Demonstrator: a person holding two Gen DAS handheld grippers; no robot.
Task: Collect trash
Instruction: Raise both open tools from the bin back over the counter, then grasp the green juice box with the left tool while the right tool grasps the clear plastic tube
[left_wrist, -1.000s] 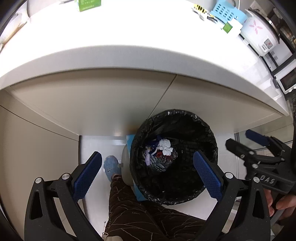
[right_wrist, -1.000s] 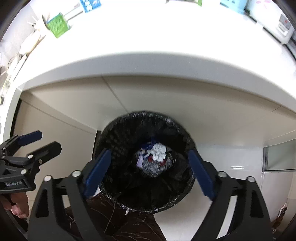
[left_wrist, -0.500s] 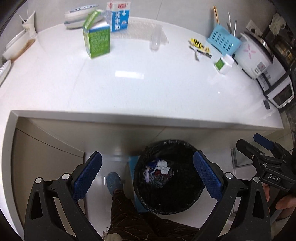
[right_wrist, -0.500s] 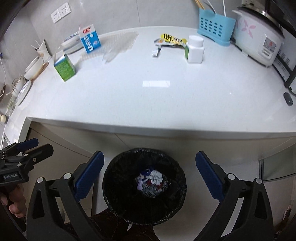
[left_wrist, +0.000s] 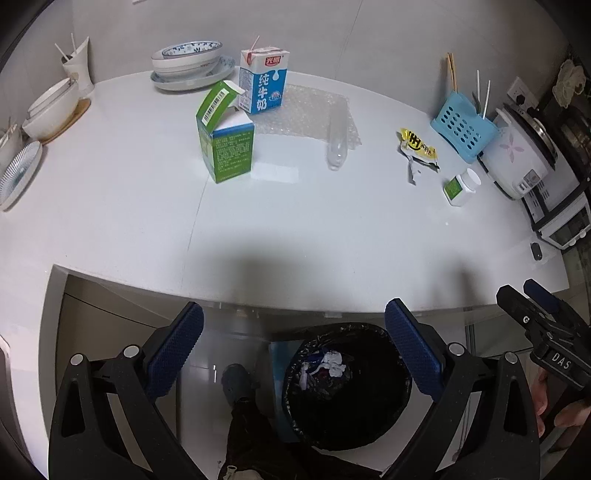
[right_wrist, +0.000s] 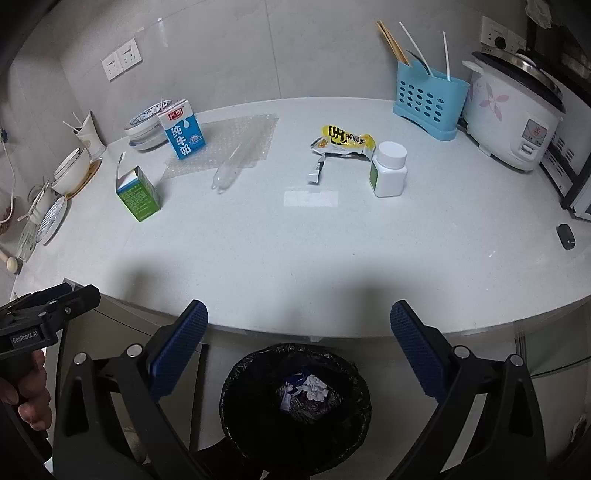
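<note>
Change: both grippers have lifted away from the trash bin (right_wrist: 295, 402) since a second ago; then the bin filled the views, now the whole countertop (right_wrist: 295, 251) shows beyond the fingers.
Left gripper (left_wrist: 293, 354): jaws spread wide, nothing between the pads.
Right gripper (right_wrist: 297, 350): jaws wide too, empty.
Bin: directly below and between both sets of fingers, on the floor under the counter edge; black liner, crumpled paper and wrappers already at the bottom.
Step in hand: likely picking the next piece of trash. Reach forward and up over the counter edge, keep the jaws wide until they straddle the item, then close gently on thin cardboard.
Nearest to left gripper: green carton (left_wrist: 227, 144), flap open, upright, ahead and slightly left.
Nearest to right gripper: white bottle (right_wrist: 388, 170), upright, ahead and right; yellow wrapper (right_wrist: 343, 144) lies flat just beyond it to the left, with a torn scrap beside it.
Farther: clear plastic tube (right_wrist: 232, 166) lying on bubble wrap (right_wrist: 236, 144); blue milk carton (right_wrist: 183, 129) upright behind, straw in top.
Far edge: blue utensil holder (right_wrist: 428, 99) and rice cooker (right_wrist: 513, 118) at right; stacked bowls and plates at left.
Room: white counter, grey tiled wall with sockets.
</note>
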